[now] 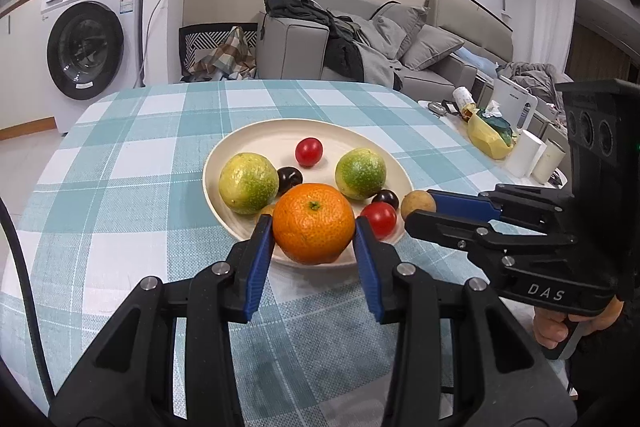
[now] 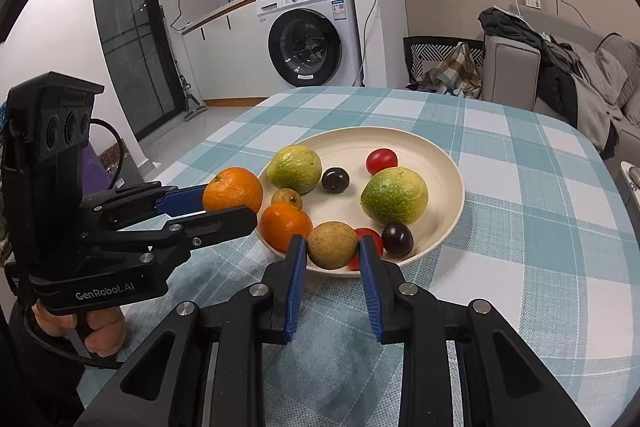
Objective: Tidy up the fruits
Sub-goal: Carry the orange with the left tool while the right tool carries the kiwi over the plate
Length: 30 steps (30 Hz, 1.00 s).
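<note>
Two fruits are held at the near rim of a cream plate (image 2: 448, 163): an orange mandarin (image 1: 313, 223) clamped between the blue pads of the left gripper (image 1: 314, 227), and a tan-brown round fruit (image 2: 332, 245) pinched in the right gripper (image 2: 332, 251).

On the plate: two green-yellow citrus (image 2: 295, 169) (image 2: 394, 195), two red cherry tomatoes (image 2: 381, 161) (image 1: 379, 219), two dark plums (image 2: 335, 179) (image 2: 397, 239), a second mandarin (image 2: 285, 227), one small brownish fruit (image 2: 287, 199).

Support: table under a teal-and-white checked cloth (image 2: 540, 227).

Beyond: white washing machine (image 2: 312, 31), grey sofa (image 1: 440, 47) heaped with clothes.

A hand (image 2: 100, 331) grips the left gripper's handle.
</note>
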Motion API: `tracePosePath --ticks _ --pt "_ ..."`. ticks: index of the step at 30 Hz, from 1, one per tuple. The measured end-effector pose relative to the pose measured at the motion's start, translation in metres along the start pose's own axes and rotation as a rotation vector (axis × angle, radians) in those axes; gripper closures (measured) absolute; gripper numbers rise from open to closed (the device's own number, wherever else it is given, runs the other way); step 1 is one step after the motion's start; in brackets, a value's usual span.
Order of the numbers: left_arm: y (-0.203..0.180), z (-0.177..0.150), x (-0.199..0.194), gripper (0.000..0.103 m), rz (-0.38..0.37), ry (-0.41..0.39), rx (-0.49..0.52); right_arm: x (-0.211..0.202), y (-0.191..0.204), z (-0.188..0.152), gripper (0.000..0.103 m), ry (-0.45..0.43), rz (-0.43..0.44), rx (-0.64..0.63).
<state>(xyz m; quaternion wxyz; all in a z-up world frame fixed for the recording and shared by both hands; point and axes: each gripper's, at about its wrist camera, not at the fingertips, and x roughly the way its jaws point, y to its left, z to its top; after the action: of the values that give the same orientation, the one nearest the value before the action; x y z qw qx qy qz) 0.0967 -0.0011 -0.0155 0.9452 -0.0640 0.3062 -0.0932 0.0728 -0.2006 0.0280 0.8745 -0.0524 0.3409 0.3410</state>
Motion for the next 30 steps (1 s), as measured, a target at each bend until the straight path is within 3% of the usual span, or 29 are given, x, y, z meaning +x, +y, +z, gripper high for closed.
tracePosePath --ticks 17,30 --pt "0.003 0.014 0.022 0.066 0.079 -0.022 0.019 0.008 -0.009 0.004 0.075 -0.038 -0.031 0.041" --pt "0.005 0.016 0.03 0.066 0.089 -0.013 0.011 0.02 -0.004 0.007 0.075 0.011 -0.036 0.03"
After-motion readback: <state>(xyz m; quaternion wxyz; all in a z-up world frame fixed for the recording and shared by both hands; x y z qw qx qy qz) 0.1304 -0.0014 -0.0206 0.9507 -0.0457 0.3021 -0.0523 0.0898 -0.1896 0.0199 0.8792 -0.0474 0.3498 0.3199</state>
